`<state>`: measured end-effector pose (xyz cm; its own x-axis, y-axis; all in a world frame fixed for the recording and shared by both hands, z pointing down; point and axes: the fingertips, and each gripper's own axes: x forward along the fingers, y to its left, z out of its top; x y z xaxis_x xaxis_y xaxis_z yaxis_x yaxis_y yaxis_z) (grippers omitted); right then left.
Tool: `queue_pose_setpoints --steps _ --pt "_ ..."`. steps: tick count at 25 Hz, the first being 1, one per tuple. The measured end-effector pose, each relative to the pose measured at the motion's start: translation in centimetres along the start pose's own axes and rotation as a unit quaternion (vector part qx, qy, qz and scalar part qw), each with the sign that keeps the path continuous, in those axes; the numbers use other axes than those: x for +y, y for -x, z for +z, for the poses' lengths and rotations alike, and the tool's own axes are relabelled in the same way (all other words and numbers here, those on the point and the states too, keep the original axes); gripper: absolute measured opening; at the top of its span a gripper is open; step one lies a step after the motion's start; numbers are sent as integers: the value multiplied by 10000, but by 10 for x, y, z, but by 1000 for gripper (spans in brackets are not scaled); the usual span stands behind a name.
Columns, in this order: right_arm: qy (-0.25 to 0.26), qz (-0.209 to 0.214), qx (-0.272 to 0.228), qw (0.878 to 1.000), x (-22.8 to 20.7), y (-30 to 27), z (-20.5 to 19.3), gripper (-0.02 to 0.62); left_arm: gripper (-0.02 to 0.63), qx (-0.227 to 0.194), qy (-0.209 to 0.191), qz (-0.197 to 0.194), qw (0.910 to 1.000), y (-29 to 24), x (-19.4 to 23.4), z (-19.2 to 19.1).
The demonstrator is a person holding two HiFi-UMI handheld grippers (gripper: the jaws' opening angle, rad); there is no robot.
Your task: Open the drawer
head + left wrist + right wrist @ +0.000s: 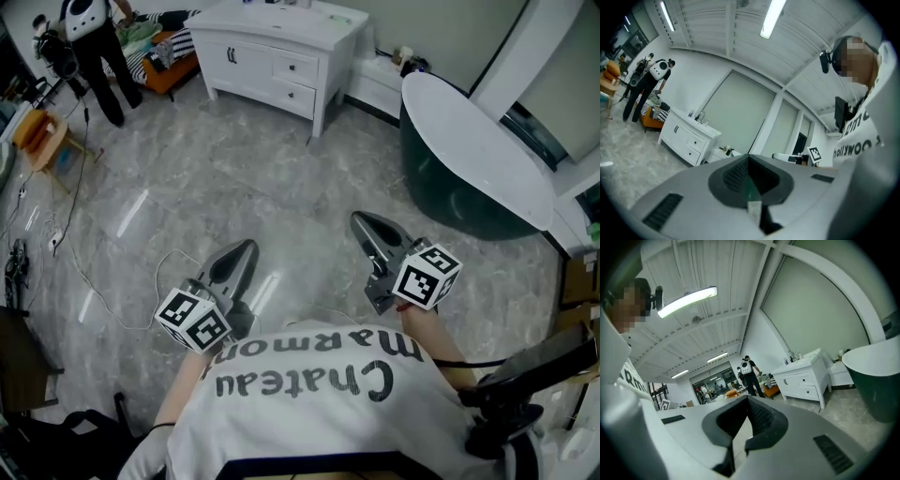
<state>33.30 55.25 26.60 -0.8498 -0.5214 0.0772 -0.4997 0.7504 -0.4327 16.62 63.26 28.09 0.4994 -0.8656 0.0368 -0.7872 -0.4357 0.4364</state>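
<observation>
A white cabinet (281,52) stands far off at the back of the room, with two shut drawers (294,68) stacked on its right half. It also shows in the left gripper view as the cabinet (686,136) and in the right gripper view as the cabinet (804,378). My left gripper (247,247) is held level over the floor, well short of the cabinet, jaws shut and empty. My right gripper (362,221) hangs beside it, jaws also shut with nothing between them. Both grippers (749,157) (747,399) point roughly toward the cabinet.
A dark green bathtub (487,155) with a white rim stands at the right. A person (94,47) stands at the back left near an orange seat (42,136) and striped bedding. Cables (84,272) trail over the grey marble floor at the left.
</observation>
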Motion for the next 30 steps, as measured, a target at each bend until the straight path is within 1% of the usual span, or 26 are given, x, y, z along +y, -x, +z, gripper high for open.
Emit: queue_pose_setpoints --steps 2,4,6,8,10,12,14,17,21,28,30 --pt "-79 67 -147 9998 5 -14 5 11 8 -85 50 -26 9999 6 12 11" --pt "-22 164 -178 9997 12 -30 6 11 8 -96 22 111 9999 11 27 19" --pt "136 191 -73 9997 16 -44 4 11 9 -34 -59 277 9996 13 41 22" --pt "252 142 83 9995 14 -55 -1 11 8 62 -142 363 9992 13 51 20" --pt "229 47 194 9995 8 -65 -6 11 8 194 -230 456 9985 13 61 16" --pt "101 -13 264 9996 1 -73 -9 11 8 301 -234 572 9976 12 70 13" --pt "44 -48 341 9994 -6 -81 -9 11 9 308 -109 628 9975 9 78 13" --pt "236 -173 577 9979 -18 -97 -12 11 8 258 32 655 9975 3 91 16" --pt "334 -218 794 9960 -32 -121 -15 11 8 255 49 740 9969 -9 111 21" --pt "316 -248 851 9956 -85 -176 2 11 8 236 -6 899 9957 -57 157 41" --pt "341 -265 899 9950 -100 -193 8 11 8 227 39 955 9952 -72 172 48"
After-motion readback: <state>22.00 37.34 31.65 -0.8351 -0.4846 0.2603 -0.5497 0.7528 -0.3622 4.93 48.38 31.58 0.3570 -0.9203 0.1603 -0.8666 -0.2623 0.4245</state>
